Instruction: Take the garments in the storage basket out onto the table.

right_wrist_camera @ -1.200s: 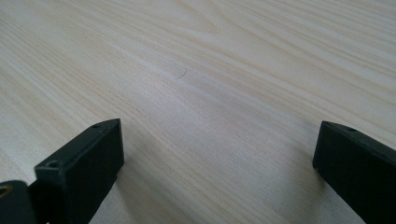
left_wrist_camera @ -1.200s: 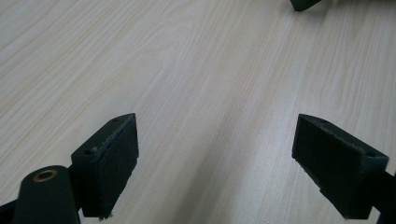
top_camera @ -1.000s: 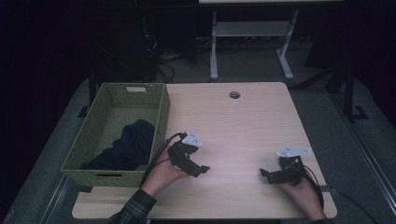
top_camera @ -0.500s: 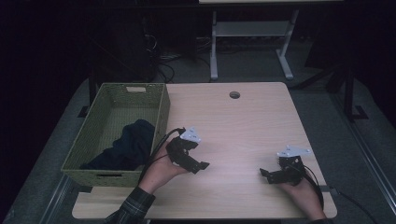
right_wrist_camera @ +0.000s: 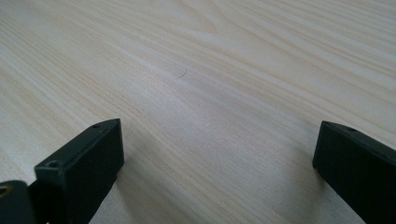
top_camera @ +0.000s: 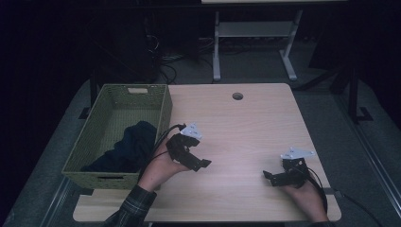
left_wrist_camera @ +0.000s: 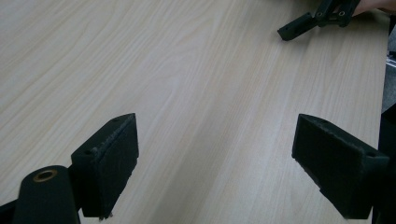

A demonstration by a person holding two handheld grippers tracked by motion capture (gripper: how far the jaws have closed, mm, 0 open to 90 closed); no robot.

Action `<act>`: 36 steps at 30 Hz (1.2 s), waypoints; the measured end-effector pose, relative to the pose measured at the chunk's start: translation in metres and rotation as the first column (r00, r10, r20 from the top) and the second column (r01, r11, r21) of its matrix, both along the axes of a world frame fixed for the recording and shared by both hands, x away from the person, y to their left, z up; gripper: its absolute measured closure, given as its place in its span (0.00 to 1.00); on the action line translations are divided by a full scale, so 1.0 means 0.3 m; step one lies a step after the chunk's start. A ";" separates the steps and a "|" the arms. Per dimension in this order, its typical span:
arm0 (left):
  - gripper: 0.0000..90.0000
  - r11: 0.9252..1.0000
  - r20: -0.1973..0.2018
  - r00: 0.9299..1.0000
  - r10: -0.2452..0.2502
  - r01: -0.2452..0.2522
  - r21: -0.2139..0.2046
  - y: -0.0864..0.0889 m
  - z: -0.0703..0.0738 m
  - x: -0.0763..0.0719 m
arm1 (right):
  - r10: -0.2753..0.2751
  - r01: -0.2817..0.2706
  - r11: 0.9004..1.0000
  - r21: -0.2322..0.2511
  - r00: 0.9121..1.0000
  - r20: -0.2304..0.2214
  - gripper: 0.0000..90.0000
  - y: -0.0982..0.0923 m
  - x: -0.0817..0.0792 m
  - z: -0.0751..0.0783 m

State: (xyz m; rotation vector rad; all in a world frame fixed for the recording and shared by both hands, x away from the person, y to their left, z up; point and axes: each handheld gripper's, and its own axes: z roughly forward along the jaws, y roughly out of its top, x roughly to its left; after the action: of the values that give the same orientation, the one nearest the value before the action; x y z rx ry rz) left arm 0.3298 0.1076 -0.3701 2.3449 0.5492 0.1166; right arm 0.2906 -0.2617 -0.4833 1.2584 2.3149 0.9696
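Your left tool (top_camera: 201,161) has edged slightly forward beside the green basket (top_camera: 163,111); your right tool (top_camera: 273,176) has stayed put. Both hang released over the bare counter (top_camera: 246,123), gripping nothing. Dark cloth (top_camera: 130,144) lies in the basket.

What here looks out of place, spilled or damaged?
Nothing stands out. The dark cloth lies bunched inside the green basket, the table is unmarked, and both the left gripper and the right gripper are open and hold nothing.
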 end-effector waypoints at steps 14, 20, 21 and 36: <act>0.16 1.000 -0.004 1.000 0.008 -0.008 0.003 0.035 0.067 0.020 | 0.000 0.000 1.000 0.000 1.000 0.000 0.02 0.000 0.000 0.000; 0.16 1.000 0.000 1.000 0.003 -0.003 0.010 0.047 0.103 0.033 | 0.000 0.000 1.000 0.000 1.000 0.000 0.02 0.000 0.000 0.000; 0.16 1.000 -0.001 1.000 0.008 -0.008 0.004 0.048 0.108 0.034 | 0.000 0.000 1.000 0.000 1.000 0.000 0.02 0.000 0.000 0.000; 0.16 0.998 0.012 0.998 0.066 -0.066 -0.003 0.122 0.165 0.053 | 0.000 0.000 1.000 0.000 1.000 0.000 0.02 0.000 0.000 0.000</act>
State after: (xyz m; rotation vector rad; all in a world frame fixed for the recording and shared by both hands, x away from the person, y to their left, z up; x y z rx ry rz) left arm 0.3456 0.1441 -0.3206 2.3225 0.6208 0.1604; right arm 0.2906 -0.2617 -0.4833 1.2581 2.3153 0.9693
